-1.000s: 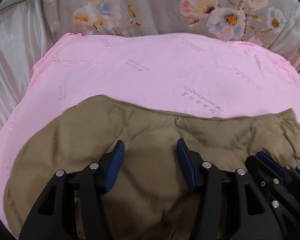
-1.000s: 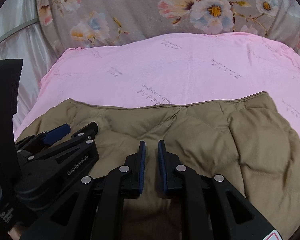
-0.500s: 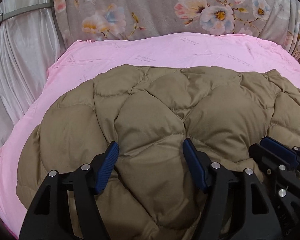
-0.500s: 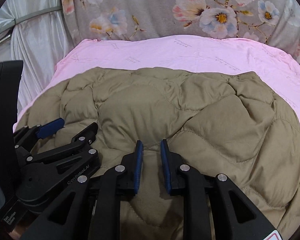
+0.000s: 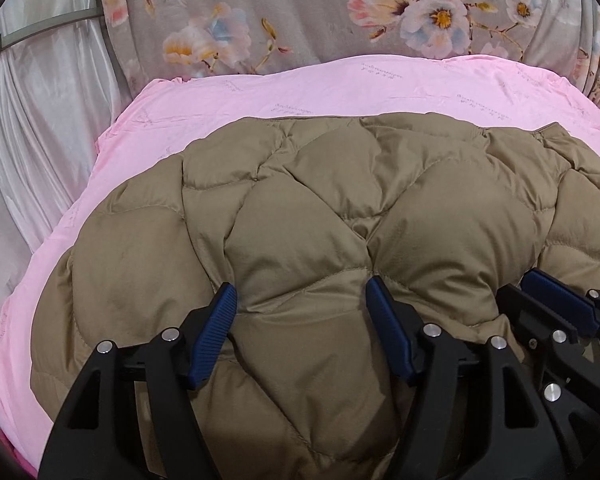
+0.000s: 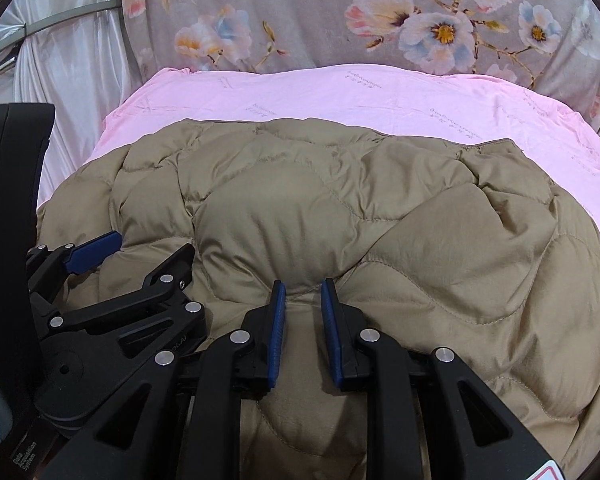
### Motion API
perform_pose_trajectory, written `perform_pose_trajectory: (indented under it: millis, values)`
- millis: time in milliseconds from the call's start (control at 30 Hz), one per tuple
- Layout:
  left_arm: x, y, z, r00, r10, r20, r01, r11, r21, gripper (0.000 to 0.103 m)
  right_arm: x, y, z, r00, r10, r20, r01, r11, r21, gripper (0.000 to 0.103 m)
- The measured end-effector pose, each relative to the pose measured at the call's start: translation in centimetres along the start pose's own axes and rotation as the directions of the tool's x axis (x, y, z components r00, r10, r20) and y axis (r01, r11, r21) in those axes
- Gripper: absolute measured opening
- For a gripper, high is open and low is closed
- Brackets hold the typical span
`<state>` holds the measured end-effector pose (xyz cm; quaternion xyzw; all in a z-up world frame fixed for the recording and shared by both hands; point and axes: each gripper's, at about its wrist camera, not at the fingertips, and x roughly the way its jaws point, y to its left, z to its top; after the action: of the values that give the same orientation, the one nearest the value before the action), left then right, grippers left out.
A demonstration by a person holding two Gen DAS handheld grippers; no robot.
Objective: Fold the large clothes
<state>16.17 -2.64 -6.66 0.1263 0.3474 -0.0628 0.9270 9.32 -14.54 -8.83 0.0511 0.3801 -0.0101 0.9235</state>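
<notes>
The right gripper (image 6: 303, 300) pinches a fold of the tan quilted jacket (image 6: 380, 216), spread on the pink sheet (image 6: 340, 96).

The jacket (image 5: 320, 208) is showing matt tan cloth, quilted and puffy, with a faint sheen on the swells. The sheet (image 5: 340, 88) under it is looking smooth, soft pink cotton (lightly printed). The left gripper (image 5: 300, 312) is wearing ribbed blue rubbery pads (image 5: 216, 332) on matt black plastic, with shiny metal pins.

A pink sheet (image 5: 380, 92) covers the surface, backed by grey floral fabric (image 5: 300, 12) and pale satin drapes (image 5: 48, 120) at left.
</notes>
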Motion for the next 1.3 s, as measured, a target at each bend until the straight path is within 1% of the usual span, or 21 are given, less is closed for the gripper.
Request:
perform_pose_trajectory:
  millis: [167,233,300,400,500,533,567,600,667,767,833,867,900,933,1000,1033,1100,1133,1200,1267,1300]
  values:
    - [0.0,0.1,0.1,1.000,-0.003,0.001,0.003,1.000,-0.003,0.065,-0.2,0.0,0.2,1.000,0.006,0.000,-0.006,1.000,-0.002,0.021]
    - [-0.2,0.7,0.1,0.999,-0.033,0.008,0.033,0.999,-0.030,0.067,-0.3,0.1,0.4,1.000,0.001,0.005,-0.001,1.000,0.000,0.023]
    - [-0.6,1.9,0.0,0.997,-0.073,0.014,0.074,0.994,-0.075,0.076,-0.7,0.0,0.3,1.000,-0.002,0.023,0.002,1.000,0.006,0.030]
    - [-2.4,4.8,-0.6,0.992,-0.127,0.024,0.129,0.978,-0.163,0.076,-0.9,-0.3,0.7,1.000,0.001,0.016,-0.002,1.000,0.026,0.039]
    - [-4.6,9.1,-1.5,0.994,-0.108,0.026,0.111,0.961,-0.253,0.085,-1.7,0.2,0.9,1.000,-0.028,-0.001,0.028,0.999,0.031,0.040]
    - [-5.2,11.1,-1.9,0.993,-0.113,0.033,0.118,0.950,-0.288,0.087,-2.1,0.6,0.8,0.999,-0.033,-0.001,0.033,0.999,0.031,0.040]
    - [-5.7,12.5,-2.6,0.993,-0.111,0.028,0.114,0.942,-0.316,0.091,-2.5,0.8,0.7,1.000,-0.023,-0.002,0.023,0.999,0.035,0.033]
    - [-6.1,14.3,-3.5,0.995,-0.095,0.003,0.090,0.931,-0.354,0.092,-2.9,1.1,0.7,1.000,-0.004,-0.005,0.005,0.999,0.039,0.023]
    - [-5.9,17.0,-5.1,0.994,-0.095,-0.049,0.066,0.909,-0.411,0.092,-3.6,1.6,0.5,1.000,0.016,-0.006,-0.016,0.999,0.042,0.015]
    - [-4.5,20.0,-7.4,0.979,-0.168,-0.112,0.085,0.847,-0.524,0.092,-3.7,2.4,0.2,0.999,0.033,-0.036,-0.032,0.999,0.032,0.005]
    - [-3.3,20.8,-8.1,0.962,-0.250,-0.109,0.140,0.795,-0.590,0.092,-3.5,2.6,0.1,0.998,0.029,-0.047,-0.028,0.999,0.028,0.002]
    - [-2.7,20.9,-8.3,0.949,-0.300,-0.099,0.180,0.768,-0.614,0.092,-3.4,2.7,0.0,0.998,0.027,-0.052,-0.026,0.999,0.026,0.002]
    - [-1.9,20.7,-8.4,0.929,-0.360,-0.088,0.225,0.737,-0.637,0.093,-3.3,2.8,-0.1,0.998,0.024,-0.057,-0.022,0.999,0.023,0.002]
    - [-1.2,20.3,-8.4,0.918,-0.386,-0.089,0.240,0.721,-0.650,0.095,-3.2,2.8,-0.2,0.998,0.024,-0.063,-0.023,0.999,0.025,0.002]
    - [-1.0,19.7,-7.9,0.929,-0.362,-0.073,0.234,0.730,-0.643,0.098,-3.0,2.6,-0.2,0.997,0.037,-0.072,-0.034,0.999,0.040,0.002]
    - [-0.8,19.3,-7.6,0.925,-0.373,-0.068,0.246,0.727,-0.641,0.097,-2.8,2.4,-0.1,0.996,0.043,-0.076,-0.040,0.998,0.048,0.002]
    - [-0.3,18.7,-6.8,0.917,-0.395,-0.059,0.264,0.712,-0.651,0.086,-2.7,2.0,-0.3,0.995,0.058,-0.080,-0.053,0.996,0.067,0.001]
    - [-0.3,18.3,-6.3,0.913,-0.404,-0.061,0.272,0.713,-0.646,0.074,-2.6,1.9,-0.3,0.995,0.060,-0.081,-0.055,0.996,0.069,0.001]
    - [-1.0,17.7,-5.4,0.925,-0.377,-0.054,0.263,0.737,-0.623,0.057,-2.6,2.0,-0.4,0.995,0.057,-0.082,-0.052,0.997,0.065,0.001]
    - [-2.4,17.6,-4.3,0.932,-0.361,-0.022,0.279,0.756,-0.593,0.030,-2.5,1.9,-0.4,0.995,0.056,-0.085,-0.051,0.997,0.065,0.001]
    - [-3.5,17.6,-3.6,0.930,-0.367,0.008,0.305,0.759,-0.575,0.026,-2.5,1.9,-0.4,0.995,0.057,-0.087,-0.051,0.996,0.067,0.001]
